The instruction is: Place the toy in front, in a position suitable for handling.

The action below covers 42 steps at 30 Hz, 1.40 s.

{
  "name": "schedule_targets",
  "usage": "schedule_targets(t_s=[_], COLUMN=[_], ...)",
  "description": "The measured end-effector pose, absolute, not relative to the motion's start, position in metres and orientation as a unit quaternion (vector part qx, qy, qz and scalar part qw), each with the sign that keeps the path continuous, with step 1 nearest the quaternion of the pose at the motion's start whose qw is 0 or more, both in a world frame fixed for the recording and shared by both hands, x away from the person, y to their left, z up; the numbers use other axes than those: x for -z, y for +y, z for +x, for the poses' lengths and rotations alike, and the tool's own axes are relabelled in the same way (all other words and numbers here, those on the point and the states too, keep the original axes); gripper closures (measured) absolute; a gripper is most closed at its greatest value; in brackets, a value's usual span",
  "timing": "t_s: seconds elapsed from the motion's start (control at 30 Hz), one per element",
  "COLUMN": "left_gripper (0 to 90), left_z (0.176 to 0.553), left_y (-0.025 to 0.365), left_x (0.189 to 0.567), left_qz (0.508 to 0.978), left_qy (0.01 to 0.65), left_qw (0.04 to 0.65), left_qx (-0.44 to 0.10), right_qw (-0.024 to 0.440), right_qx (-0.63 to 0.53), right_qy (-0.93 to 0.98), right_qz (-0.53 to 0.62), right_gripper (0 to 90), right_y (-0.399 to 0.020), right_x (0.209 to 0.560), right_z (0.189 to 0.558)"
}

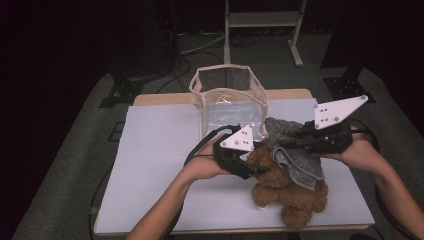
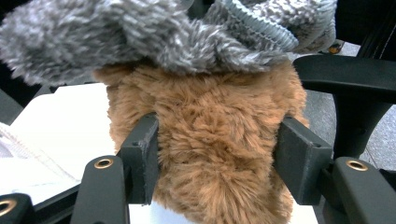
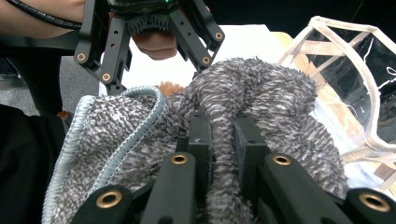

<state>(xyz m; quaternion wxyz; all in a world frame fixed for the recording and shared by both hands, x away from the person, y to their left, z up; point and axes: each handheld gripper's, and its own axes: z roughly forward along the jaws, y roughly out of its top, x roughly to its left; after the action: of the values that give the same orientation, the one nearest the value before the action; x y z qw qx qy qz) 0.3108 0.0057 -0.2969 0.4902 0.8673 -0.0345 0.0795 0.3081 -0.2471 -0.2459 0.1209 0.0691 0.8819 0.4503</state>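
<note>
A brown teddy bear (image 1: 287,192) sits on the white tabletop (image 1: 160,165), with a fluffy grey cloth (image 1: 297,152) draped over its head. My left gripper (image 1: 257,170) comes in from the left and is shut on the bear. In the left gripper view its pads (image 2: 144,154) press into the brown fur of the bear (image 2: 215,140) on both sides, and the grey cloth (image 2: 177,37) lies above. My right gripper (image 1: 281,144) reaches in from the right. In the right gripper view it (image 3: 223,140) is shut on a pinched fold of the cloth (image 3: 261,93).
A clear bag with beige trim (image 1: 230,97) stands open at the back of the tabletop, just behind the bear, and its beige rim (image 3: 364,70) also appears in the right gripper view. Dark stands and cables sit on the floor beyond the table.
</note>
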Motion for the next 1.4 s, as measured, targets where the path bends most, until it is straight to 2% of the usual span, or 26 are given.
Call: schedule_targets(t_s=[0.23, 0.57, 0.83, 1.17, 1.4], left_gripper=[38.0, 38.2, 38.2, 38.1, 38.2], left_z=[0.308, 0.311, 0.312, 0.313, 0.306], left_y=[0.008, 0.014, 0.017, 0.034, 0.051], left_x=[0.298, 0.303, 0.305, 0.319, 0.337], left_qz=[0.871, 0.869, 0.876, 0.878, 0.881], left_qy=[-0.037, -0.028, -0.024, -0.008, 0.008], left_qw=[0.483, 0.488, 0.475, 0.473, 0.469], left_qx=[-0.084, -0.076, -0.081, -0.074, -0.069], right_qw=[0.116, 0.108, 0.104, 0.084, 0.059], right_qx=[-0.442, -0.47, -0.48, -0.504, -0.516], right_qy=[0.888, 0.872, 0.869, 0.854, 0.848], right_qz=[0.042, 0.081, 0.054, 0.095, 0.107], right_gripper=[79.1, 79.1, 79.0, 78.8, 78.6], right_y=[-0.22, -0.255, -0.238, -0.267, -0.267], right_x=[0.247, 0.259, 0.263, 0.294, 0.323], right_z=[0.311, 0.311, 0.308, 0.305, 0.306])
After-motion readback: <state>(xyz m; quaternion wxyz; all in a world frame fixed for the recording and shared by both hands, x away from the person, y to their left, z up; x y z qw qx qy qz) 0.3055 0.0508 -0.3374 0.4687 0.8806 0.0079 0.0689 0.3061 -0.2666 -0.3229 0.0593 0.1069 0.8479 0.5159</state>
